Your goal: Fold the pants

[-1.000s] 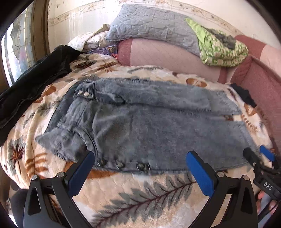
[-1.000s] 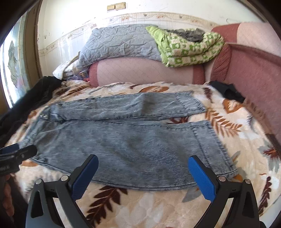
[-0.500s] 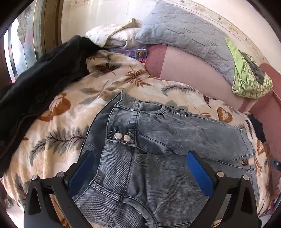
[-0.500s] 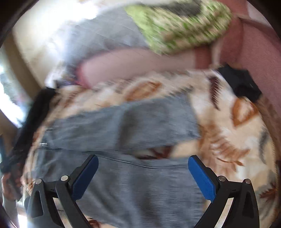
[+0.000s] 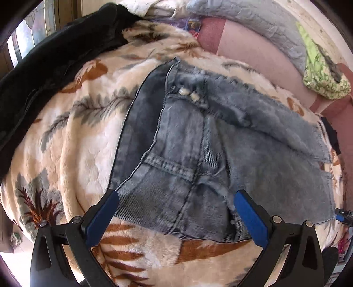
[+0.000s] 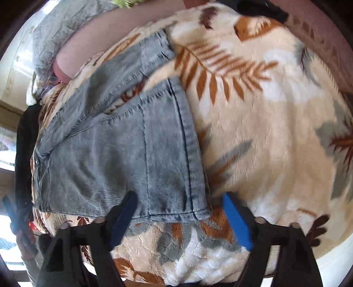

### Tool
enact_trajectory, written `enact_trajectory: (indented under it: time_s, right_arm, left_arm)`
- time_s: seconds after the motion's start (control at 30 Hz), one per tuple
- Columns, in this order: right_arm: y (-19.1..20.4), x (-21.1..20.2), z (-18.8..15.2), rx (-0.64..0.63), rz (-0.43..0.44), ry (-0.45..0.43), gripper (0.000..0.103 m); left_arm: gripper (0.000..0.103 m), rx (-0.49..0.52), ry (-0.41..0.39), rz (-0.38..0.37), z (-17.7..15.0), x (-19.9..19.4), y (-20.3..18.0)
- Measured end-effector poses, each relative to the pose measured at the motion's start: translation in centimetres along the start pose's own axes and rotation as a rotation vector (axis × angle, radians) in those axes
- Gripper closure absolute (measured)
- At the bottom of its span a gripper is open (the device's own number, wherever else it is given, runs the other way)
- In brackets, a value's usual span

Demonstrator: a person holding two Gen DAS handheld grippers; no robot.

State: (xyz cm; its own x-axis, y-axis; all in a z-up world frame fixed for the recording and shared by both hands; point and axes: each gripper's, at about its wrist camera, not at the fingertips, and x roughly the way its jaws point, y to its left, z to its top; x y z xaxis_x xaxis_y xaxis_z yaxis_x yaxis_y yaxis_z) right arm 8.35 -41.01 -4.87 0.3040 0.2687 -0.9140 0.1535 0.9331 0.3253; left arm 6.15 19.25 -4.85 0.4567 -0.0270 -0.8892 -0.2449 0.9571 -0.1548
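Observation:
Grey-blue jeans (image 5: 198, 154) lie flat on a leaf-patterned blanket, waist to the left, legs running right. My left gripper (image 5: 176, 218) is open, its blue pads straddling the near waist corner, just above the fabric. In the right wrist view the two leg hems (image 6: 172, 136) lie side by side with a gap between them. My right gripper (image 6: 178, 218) is open, its pads either side of the near leg's hem corner. Neither gripper holds cloth.
The cream blanket (image 5: 83, 123) covers the bed. A black garment (image 5: 44, 61) lies at the far left. Pink bolster (image 5: 249, 46), grey quilt (image 5: 253, 15) and green cloth (image 5: 320, 72) line the back. A dark cloth (image 6: 262, 8) lies past the hems.
Both grippers have moved in and down toward the jeans: the left to the waist corner, the right to the near leg hem. Both stay open.

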Motion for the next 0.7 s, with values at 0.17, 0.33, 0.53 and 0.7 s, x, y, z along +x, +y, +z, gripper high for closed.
enact_trajectory:
  time_s: [0.17,0.33,0.53,0.7]
  right_arm:
    - [0.5,-0.5,-0.7,-0.049,-0.063,0.005,0.064]
    - [0.7,-0.8,-1.5,-0.073,-0.098,-0.015,0.064]
    - [0.2,-1.2,-1.6,-0.067,-0.099,-0.021,0.064]
    - [0.7,-0.6,-1.3,-0.059,-0.087,-0.024,0.064]
  left_arm:
    - [0.000,-0.030,0.045,0.005,-0.2,0.8,1.1]
    - [0.000,-0.112,-0.003,-0.055,0.5,-0.8,3.2]
    - [0.027,-0.167,0.028,-0.099,1.3,0.6,4.6]
    - [0.035,-0.153,0.047,-0.050,0.6,0.7,5.1]
